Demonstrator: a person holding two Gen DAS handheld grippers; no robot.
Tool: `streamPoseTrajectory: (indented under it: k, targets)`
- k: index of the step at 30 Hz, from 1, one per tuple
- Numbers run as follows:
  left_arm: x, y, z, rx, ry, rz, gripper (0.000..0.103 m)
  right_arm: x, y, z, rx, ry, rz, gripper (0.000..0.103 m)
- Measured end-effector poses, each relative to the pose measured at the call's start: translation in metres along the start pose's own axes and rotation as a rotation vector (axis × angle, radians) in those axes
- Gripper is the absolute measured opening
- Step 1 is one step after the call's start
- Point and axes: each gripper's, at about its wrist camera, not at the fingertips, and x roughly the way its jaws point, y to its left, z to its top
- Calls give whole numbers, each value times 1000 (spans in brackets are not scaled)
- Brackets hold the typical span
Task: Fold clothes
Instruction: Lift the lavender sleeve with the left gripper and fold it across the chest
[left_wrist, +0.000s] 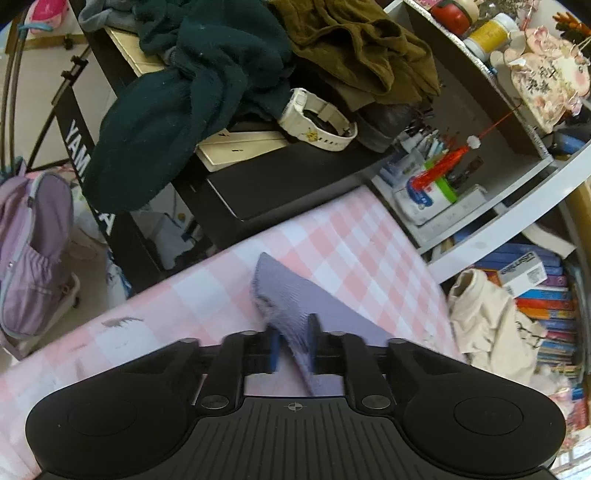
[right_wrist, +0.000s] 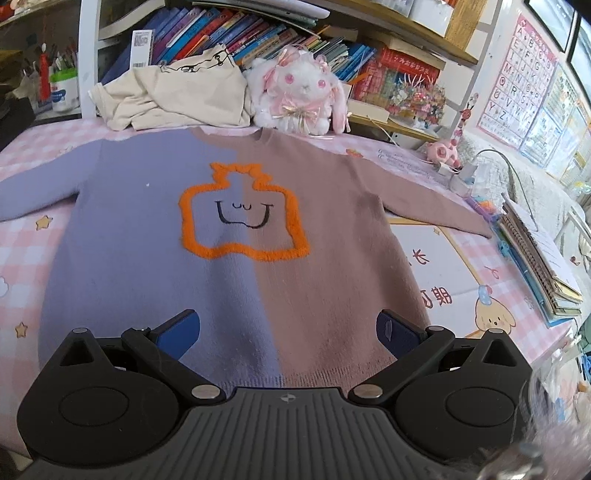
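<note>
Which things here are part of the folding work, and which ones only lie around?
Part of the job:
- two-tone sweater
- its purple sleeve, pinched by the left hand-held gripper

Only lying around:
- plush rabbit
- cream garment
- white watch
- notebooks

Place: I work in a child's bedroom at home.
Signs: pink checked bedsheet (right_wrist: 22, 155), plush rabbit (right_wrist: 299, 96), bookshelf (right_wrist: 406, 51).

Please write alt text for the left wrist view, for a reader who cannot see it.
The left gripper is shut on the end of a lilac sleeve, which lies on a pink checked bedsheet. Behind it, a dark green garment and an olive one are heaped on a black keyboard.
</note>
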Motion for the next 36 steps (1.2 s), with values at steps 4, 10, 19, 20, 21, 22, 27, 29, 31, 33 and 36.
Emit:
streamPoseTrajectory:
  k: [4,10,19,20,21,22,27,29,31,33,36]
  targets:
    - [-6,-7,0,29,-16,-10,3,5,-13,-1,9,-1,20,103]
    - [-37,-80,-18,245,-72,-131,3,20,-46,8,0,-28,68,103]
    - [-55,-222,-91,375,-26,-272,3,64,-105,25,-125,-59,230,103]
    - [-55,-236,-99,386,-22,-276,3,67,-109,26,-142,-63,251,103]
    - [-55,-250,-108,397,-17,-281,3,71,-114,26,-159,-66,272,103]
    - [-55,-264,-117,409,-14,-287,3,74,-118,27,-173,-69,291,103]
    - [-48,-332,-151,466,-4,-322,3,90,-142,28,-200,-67,371,103]
    - [-41,-356,-166,490,1,-326,3,95,-151,28,-203,-70,393,103]
    - [-31,-375,-182,504,20,-333,3,99,-159,28,-205,-62,431,101]
    - [-26,-386,-198,517,42,-336,3,102,-165,29,-215,-56,464,101]
    - [-17,-396,-221,536,73,-331,3,103,-170,27,-248,-62,488,101]
